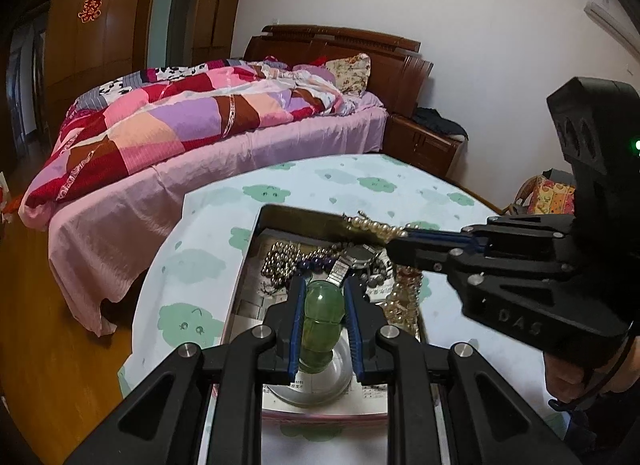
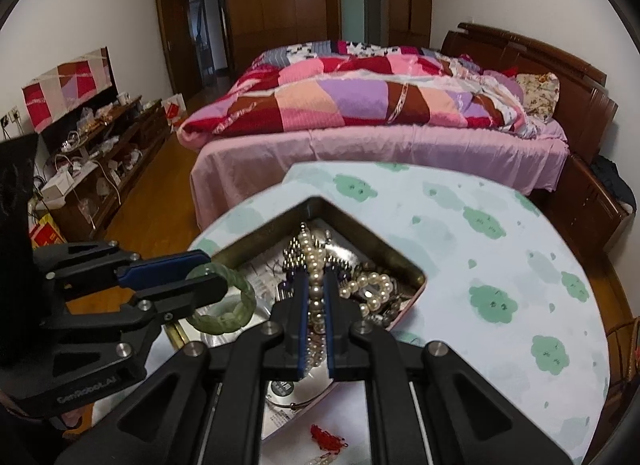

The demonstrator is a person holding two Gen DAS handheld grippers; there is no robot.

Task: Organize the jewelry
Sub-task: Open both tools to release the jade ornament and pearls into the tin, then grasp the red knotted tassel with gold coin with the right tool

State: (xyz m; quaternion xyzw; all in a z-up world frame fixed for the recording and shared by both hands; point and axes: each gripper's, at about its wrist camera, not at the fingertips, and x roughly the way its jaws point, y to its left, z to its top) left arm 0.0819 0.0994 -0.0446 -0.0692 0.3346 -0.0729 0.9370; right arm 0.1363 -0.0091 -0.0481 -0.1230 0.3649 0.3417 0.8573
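An open metal tin (image 1: 280,214) (image 2: 352,227) stands on the round table and holds a tangle of bead strings, pearls and a wristwatch (image 1: 358,255). My left gripper (image 1: 325,283) (image 2: 216,270) is shut on a pale green jade bangle (image 1: 323,307) (image 2: 222,301) and hovers over the tin's near side. Coming in from the right in the left wrist view, my right gripper (image 1: 394,241) (image 2: 316,279) is shut on a pearl necklace (image 1: 376,227) (image 2: 316,285). The strand hangs from its pads into the tin.
A tablecloth with green clouds (image 2: 480,265) covers the table. A small red ornament (image 2: 326,437) lies near its front edge. Behind the table stand a bed with a patchwork quilt (image 2: 360,105) and a wooden nightstand (image 1: 424,141). A cluttered low cabinet (image 2: 100,145) lines the left wall.
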